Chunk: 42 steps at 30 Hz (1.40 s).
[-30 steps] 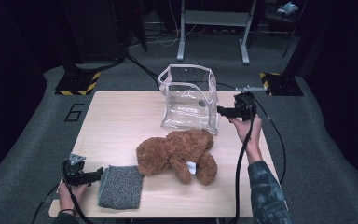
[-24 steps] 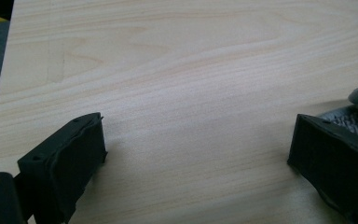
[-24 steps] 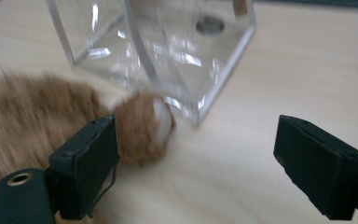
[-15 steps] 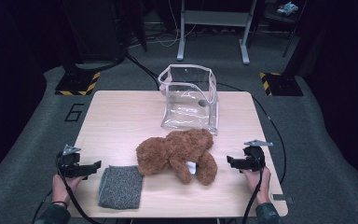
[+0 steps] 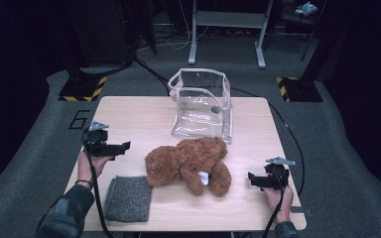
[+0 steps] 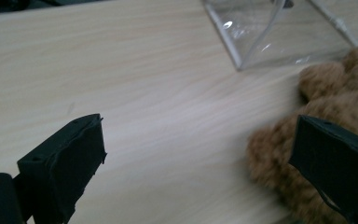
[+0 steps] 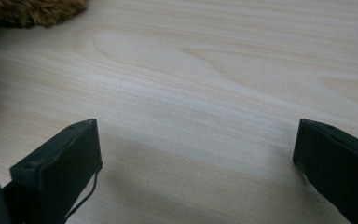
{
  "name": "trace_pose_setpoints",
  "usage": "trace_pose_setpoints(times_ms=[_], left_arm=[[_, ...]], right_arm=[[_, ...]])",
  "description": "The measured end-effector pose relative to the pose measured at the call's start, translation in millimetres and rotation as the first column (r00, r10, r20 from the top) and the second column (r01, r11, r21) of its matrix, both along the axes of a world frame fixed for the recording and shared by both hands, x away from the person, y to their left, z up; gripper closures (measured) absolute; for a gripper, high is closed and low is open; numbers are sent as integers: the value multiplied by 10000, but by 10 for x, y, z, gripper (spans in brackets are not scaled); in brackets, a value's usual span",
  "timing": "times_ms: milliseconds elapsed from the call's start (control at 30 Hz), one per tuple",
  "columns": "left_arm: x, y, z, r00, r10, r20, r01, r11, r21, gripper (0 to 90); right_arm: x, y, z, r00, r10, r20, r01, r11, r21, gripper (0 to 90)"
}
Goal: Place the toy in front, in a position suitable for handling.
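Observation:
A brown teddy bear [image 5: 188, 161] lies on its side in the middle of the wooden table [image 5: 144, 116], with a white tag near its legs. Behind it stands a clear plastic bag [image 5: 201, 104] with its top open. My left gripper [image 5: 124, 145] hovers at the table's left edge, open, pointing toward the bear. In the left gripper view the bear [image 6: 335, 98] is just beyond the right jaw and the bag [image 6: 270, 28] is farther off. My right gripper [image 5: 252, 178] rests low at the front right. Its jaws have just been opening and hold nothing, with bare wood between them [image 7: 196, 154].
A folded grey cloth [image 5: 128, 197] lies at the front left, close to the bear. Cables trail from both grippers off the table's sides. Dark floor, stand legs and yellow-black striped bases surround the table.
The right gripper came down from beside the clear bag to the table's front right. The left gripper rose and moved farther up the left edge, away from the grey cloth.

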<state>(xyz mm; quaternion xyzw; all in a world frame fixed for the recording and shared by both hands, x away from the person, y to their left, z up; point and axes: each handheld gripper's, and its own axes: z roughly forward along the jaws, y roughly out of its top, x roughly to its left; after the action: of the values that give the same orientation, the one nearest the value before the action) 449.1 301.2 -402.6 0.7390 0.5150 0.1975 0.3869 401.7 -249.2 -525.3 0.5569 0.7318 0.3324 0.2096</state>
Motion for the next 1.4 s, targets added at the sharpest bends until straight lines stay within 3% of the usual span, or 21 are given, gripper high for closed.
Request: trace_pose_setpoints(times_ms=[167,267,333,433,600,667,800,867,967,1067,1233,1267,1300,1367,1400], left_arm=[[275,-312,118,9997,-221,131,223,9997,-127,34],[420,-474,174,9988,-429,241,436,9987,-279,41],[510,-578,200,9978,-633,219,634,9980,-35,49],[630,-718,226,9972,-675,319,677,9977,-72,63],[828,-861,265,9967,-770,249,774,9968,-191,81],[899,-915,274,9956,-867,344,865,9962,70,96],[1024,-1029,273,9937,-1029,452,1033,9946,-69,141],[1087,-1102,264,9929,-1135,367,1130,9935,148,147],[1177,-1189,260,9906,-1302,429,1293,9914,225,185],[1287,-1261,266,9909,-1288,383,1289,9917,7,246],[1396,-1387,238,9887,-1458,349,1441,9884,471,346],[1421,-1396,227,9886,-1484,239,1466,9871,638,400],[1447,-1410,203,9890,-1471,176,1462,9882,468,413],[1486,-1442,170,9902,-1396,56,1389,9878,707,439],[1500,-1458,151,9893,-1460,56,1456,9881,496,457]], right_arm=[[17,62,-37,10000,49,68,-45,9983,-585,2],[14,65,-41,9998,148,131,-140,9983,-570,5],[9,68,-44,9997,139,182,-128,9984,-553,7],[13,66,-42,9997,167,156,-159,9983,-552,10],[12,64,-43,9996,192,195,-180,9982,-576,18],[13,64,-43,9996,190,194,-178,9983,-561,19],[11,69,-42,9996,179,222,-166,9983,-551,26],[11,71,-42,9996,170,223,-158,9985,-529,28],[7,72,-40,9995,210,234,-197,9984,-539,36],[7,74,-40,9995,189,248,-176,9984,-531,38],[7,74,-40,9994,235,268,-220,9984,-518,47],[5,72,-39,9992,290,277,-275,9982,-532,52],[3,73,-39,9991,308,303,-292,9982,-531,55],[3,73,-39,9990,314,305,-298,9982,-523,56],[4,73,-39,9990,323,300,-307,9982,-523,57]])
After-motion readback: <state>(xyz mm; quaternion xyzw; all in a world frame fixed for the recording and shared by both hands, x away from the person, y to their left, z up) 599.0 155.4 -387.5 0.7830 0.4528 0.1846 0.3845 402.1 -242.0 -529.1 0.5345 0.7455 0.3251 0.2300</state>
